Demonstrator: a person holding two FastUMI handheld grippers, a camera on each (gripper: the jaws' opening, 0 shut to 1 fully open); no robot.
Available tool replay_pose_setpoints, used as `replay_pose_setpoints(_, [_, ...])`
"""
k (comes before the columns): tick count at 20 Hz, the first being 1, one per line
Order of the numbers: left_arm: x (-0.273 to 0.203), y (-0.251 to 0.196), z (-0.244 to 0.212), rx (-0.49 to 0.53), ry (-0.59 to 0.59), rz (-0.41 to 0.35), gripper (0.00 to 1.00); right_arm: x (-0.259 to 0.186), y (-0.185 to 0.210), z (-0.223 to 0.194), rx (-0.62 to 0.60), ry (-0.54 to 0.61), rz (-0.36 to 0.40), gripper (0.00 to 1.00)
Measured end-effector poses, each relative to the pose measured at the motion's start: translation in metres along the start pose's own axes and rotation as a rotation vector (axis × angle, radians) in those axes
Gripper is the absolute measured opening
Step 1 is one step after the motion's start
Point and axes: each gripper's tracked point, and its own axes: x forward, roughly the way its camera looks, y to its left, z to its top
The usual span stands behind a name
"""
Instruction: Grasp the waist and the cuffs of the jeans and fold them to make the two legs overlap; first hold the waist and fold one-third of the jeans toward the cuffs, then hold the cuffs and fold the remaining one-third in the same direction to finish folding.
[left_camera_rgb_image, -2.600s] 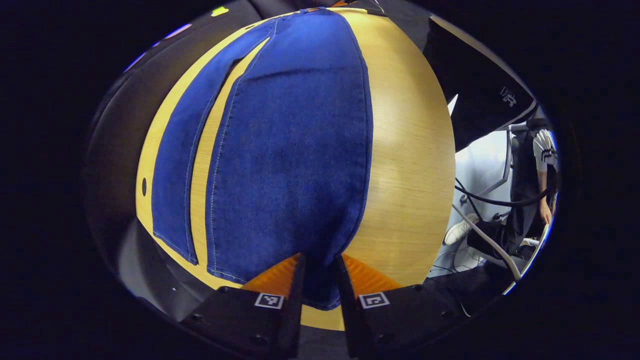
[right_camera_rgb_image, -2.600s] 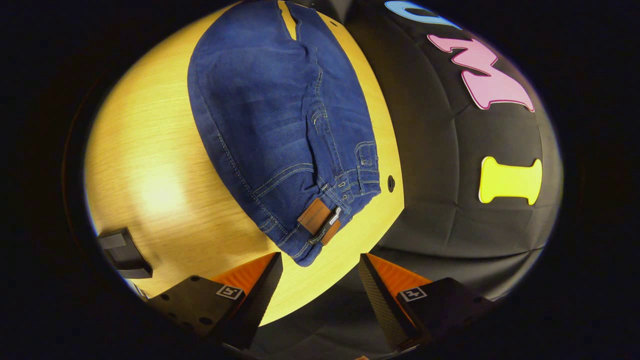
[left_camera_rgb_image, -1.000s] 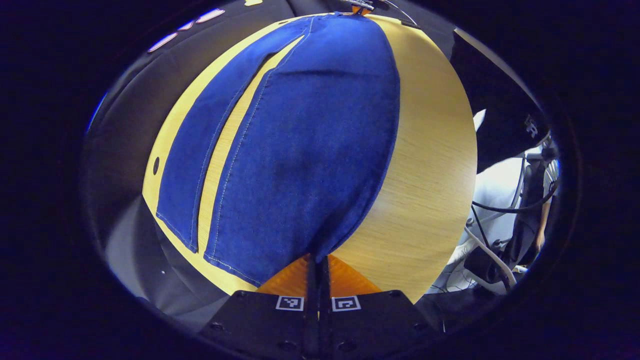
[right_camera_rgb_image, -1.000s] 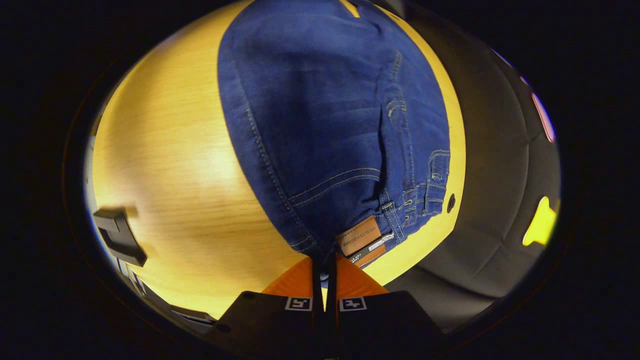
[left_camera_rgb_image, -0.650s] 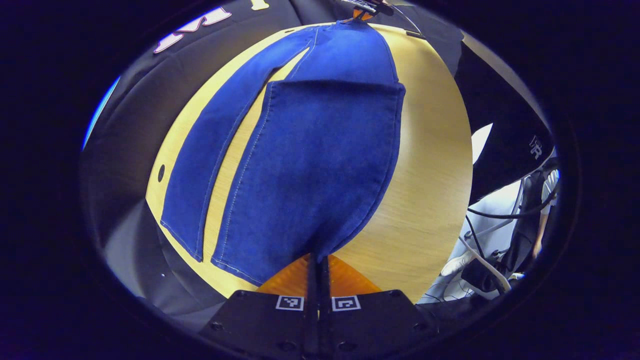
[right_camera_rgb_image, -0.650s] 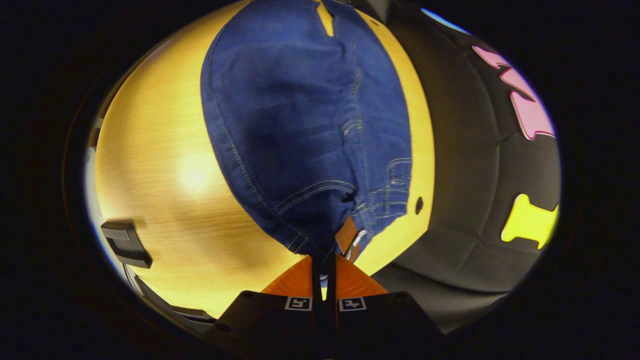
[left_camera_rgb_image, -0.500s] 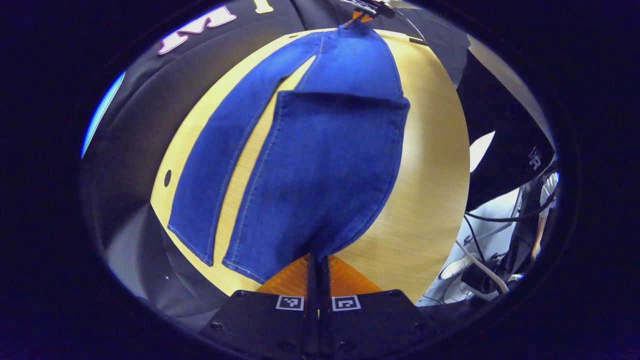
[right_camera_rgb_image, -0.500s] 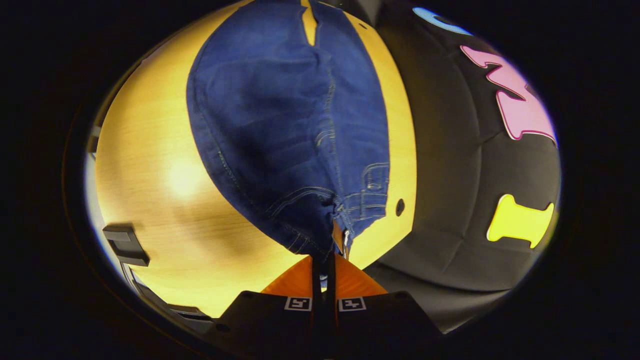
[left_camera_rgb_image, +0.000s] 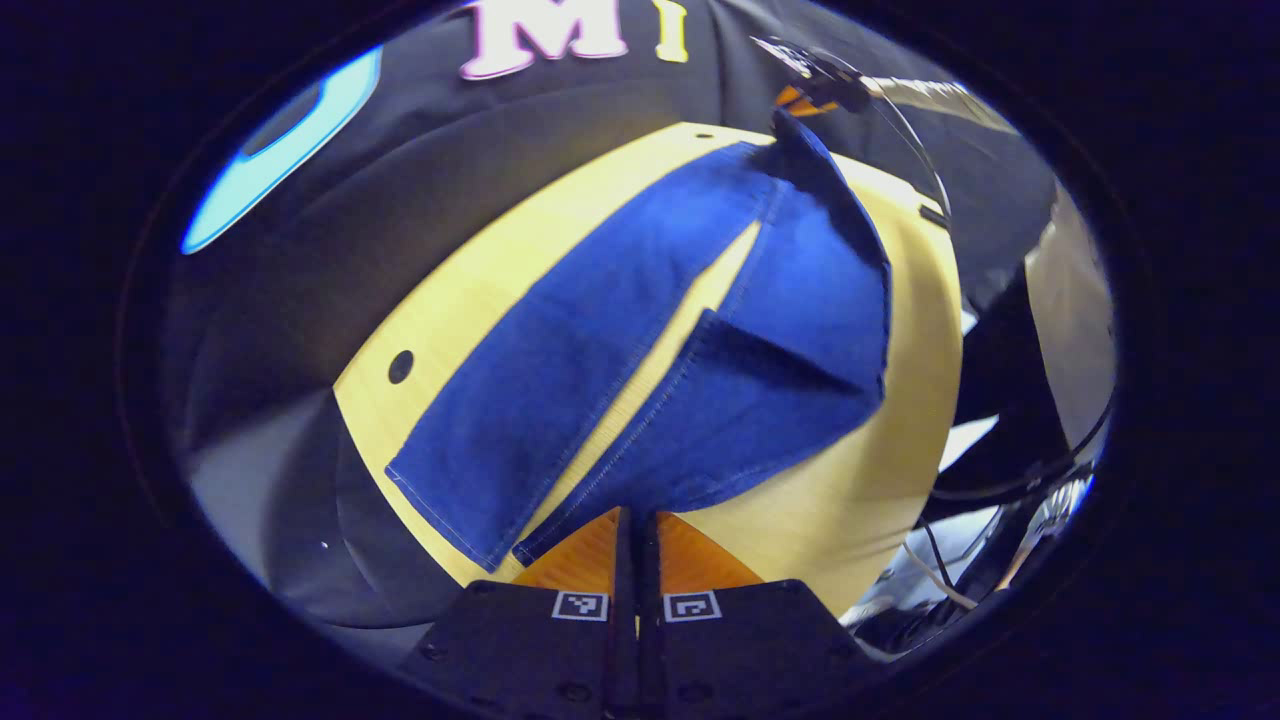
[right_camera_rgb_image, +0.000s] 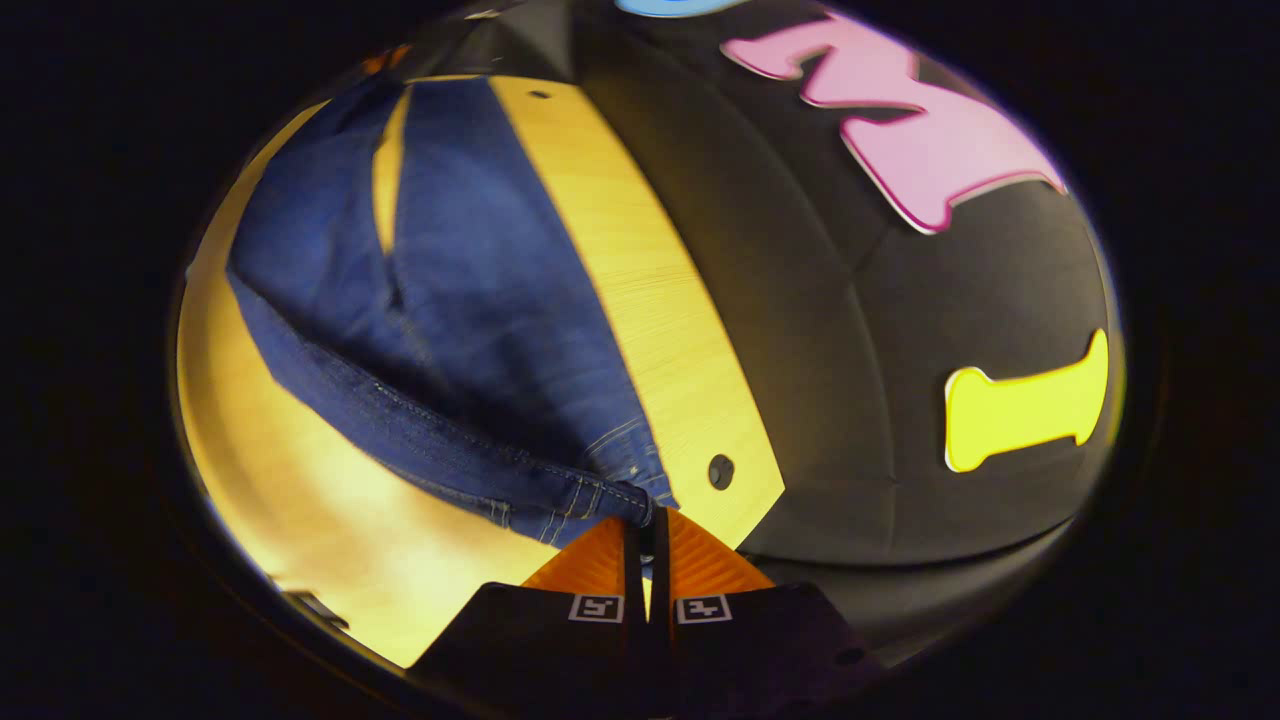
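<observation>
In the left gripper view we see our left gripper with its two fingers pressed together on the cuff of the nearer leg of the blue jeans, lifting that leg so it drapes over itself above the wooden table, while the other leg lies flat on the tabletop beside it. In the right gripper view our right gripper is clamped on the waist of the jeans, raising that edge off the table; the same gripper appears far off in the left gripper view at the jeans' far end.
</observation>
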Motion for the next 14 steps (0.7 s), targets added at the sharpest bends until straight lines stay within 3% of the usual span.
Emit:
replay_pose_setpoints(2, [0.007, 0.032, 0.01, -0.079, -0.017, -0.001, 0.06, 0.019, -0.021, 0.009, 0.135, 0.041, -0.025, 0.04])
replay_pose_setpoints(6, [0.029, 0.08, 0.026, -0.346, -0.053, -0.004, 0.06, 0.08, -0.065, 0.012, 0.346, 0.106, -0.113, 0.04])
replay_pose_setpoints(7, [0.038, 0.093, 0.026, -0.421, -0.046, 0.001, 0.06, 0.094, -0.076, 0.006, 0.404, 0.133, -0.136, 0.0])
replay_pose_setpoints(8, [0.048, 0.108, 0.022, -0.477, -0.019, 0.024, 0.06, 0.107, -0.085, -0.004, 0.465, 0.17, -0.155, 0.04])
replay_pose_setpoints(10, [0.067, 0.136, 0.014, -0.479, 0.006, 0.09, 0.06, 0.133, -0.108, -0.021, 0.524, 0.191, -0.185, 0.05])
replay_pose_setpoints(12, [0.081, 0.139, 0.008, -0.457, 0.064, 0.122, 0.06, 0.15, -0.111, -0.032, 0.462, 0.197, -0.207, 0.0])
replay_pose_setpoints(14, [0.073, 0.141, 0.032, -0.429, 0.056, 0.179, 0.06, 0.155, -0.097, -0.036, 0.414, 0.229, -0.184, 0.04])
